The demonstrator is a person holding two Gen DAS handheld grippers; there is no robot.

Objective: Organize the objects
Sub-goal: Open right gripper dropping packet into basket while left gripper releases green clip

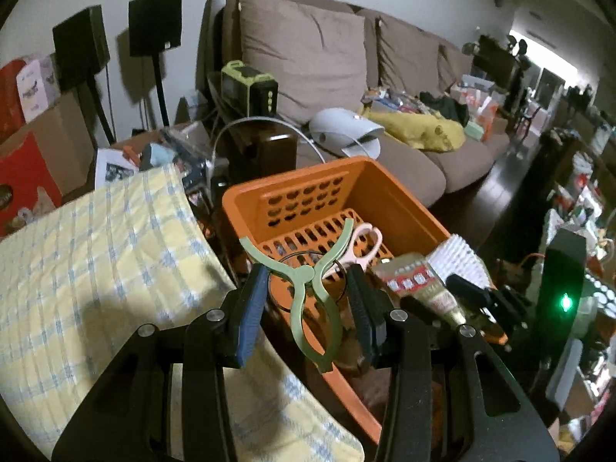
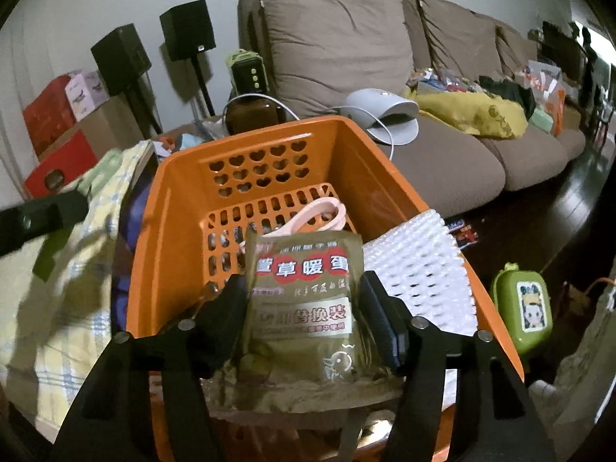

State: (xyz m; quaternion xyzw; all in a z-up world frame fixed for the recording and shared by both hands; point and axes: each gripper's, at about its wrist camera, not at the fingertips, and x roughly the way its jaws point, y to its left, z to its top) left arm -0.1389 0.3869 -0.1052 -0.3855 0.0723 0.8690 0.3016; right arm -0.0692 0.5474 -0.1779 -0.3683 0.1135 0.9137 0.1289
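my left tool (image 1: 308, 292) grips the pale green plastic clip (image 1: 308, 281) above the orange slotted plastic basket (image 1: 385, 192); it could snag the rim. my right tool (image 2: 304, 308), jaws wide around the olive foil packet (image 2: 304, 292), may drop it askew.

One orange basket (image 2: 161, 200), one green clip (image 1: 308, 288), one pink scissors (image 1: 365, 242) (partly hidden), one olive packet (image 2: 304, 288), two speakers (image 1: 154, 23)

The olive packet (image 2: 304, 300) carries Chinese print — large white characters "草暖" on red discs, and "替换装" on its pale label (smaller lines too blurred to read).
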